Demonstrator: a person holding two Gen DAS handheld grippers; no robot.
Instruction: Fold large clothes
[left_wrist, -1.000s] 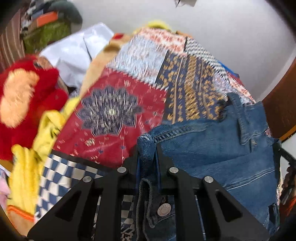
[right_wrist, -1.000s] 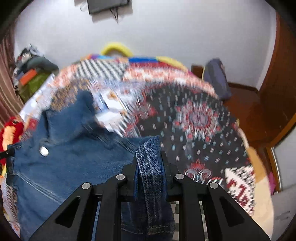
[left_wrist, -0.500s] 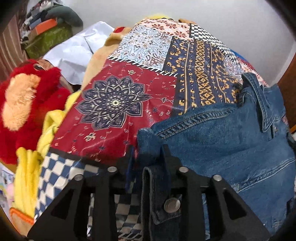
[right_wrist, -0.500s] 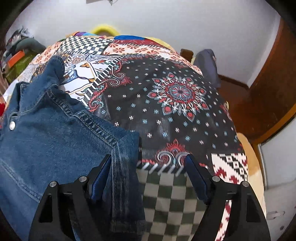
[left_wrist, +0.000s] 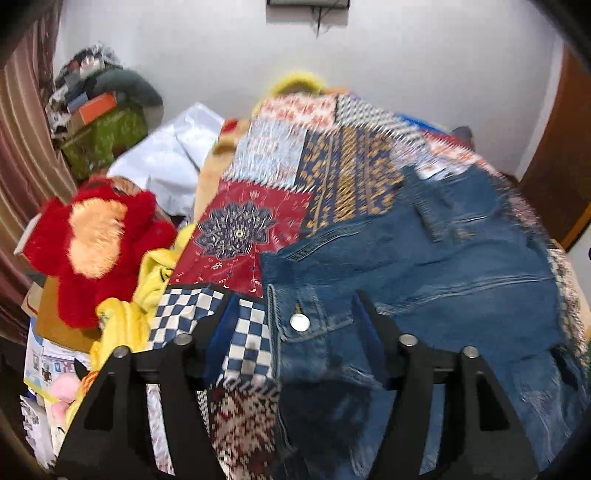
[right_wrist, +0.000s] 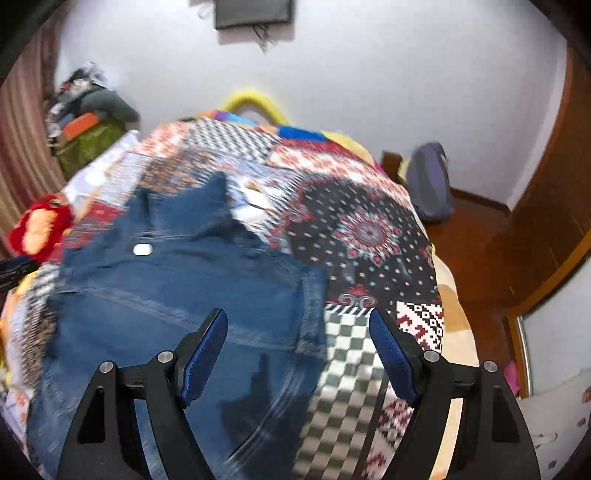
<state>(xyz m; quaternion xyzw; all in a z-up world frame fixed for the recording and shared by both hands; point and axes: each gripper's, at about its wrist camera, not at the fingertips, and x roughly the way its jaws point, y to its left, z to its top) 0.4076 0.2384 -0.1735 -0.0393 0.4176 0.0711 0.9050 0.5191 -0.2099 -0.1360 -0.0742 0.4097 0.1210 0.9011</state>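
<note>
the bed (right_wrist: 369, 229), under its patchwork spread, is filling most of both views, and the denim jacket (right_wrist: 177, 295) is lying flat on it, collar pointing toward twelve o'clock and the near hem running off the picture at six o'clock. in the left wrist view the denim jacket (left_wrist: 443, 266) is covering the right half of the spread from about two to five o'clock, its silver button cuff sitting just ahead of the tool.

a second ago each tool was clamped on a fold of denim; now both are letting go. the right tool (right_wrist: 297, 339) is standing wide open, blue pads well apart, with the jacket's right edge lying loose on the spread below and nothing pressing on it. the left tool (left_wrist: 291, 317) has just been opening too; its jaws are standing apart around the buttoned cuff, and the pads are not squeezing the cloth. both views are also showing more wall and room than before, so the hands seem to be lifting away.

i am reading this as one laying-out or fold step being finished: the jacket is released and resting on the bed. the sleeves and body are looking unfolded yet, so fresh grips are probably coming next.

at nine o'clock the red plush toy (left_wrist: 96, 236) is sitting beside the bed, untouched.
</note>
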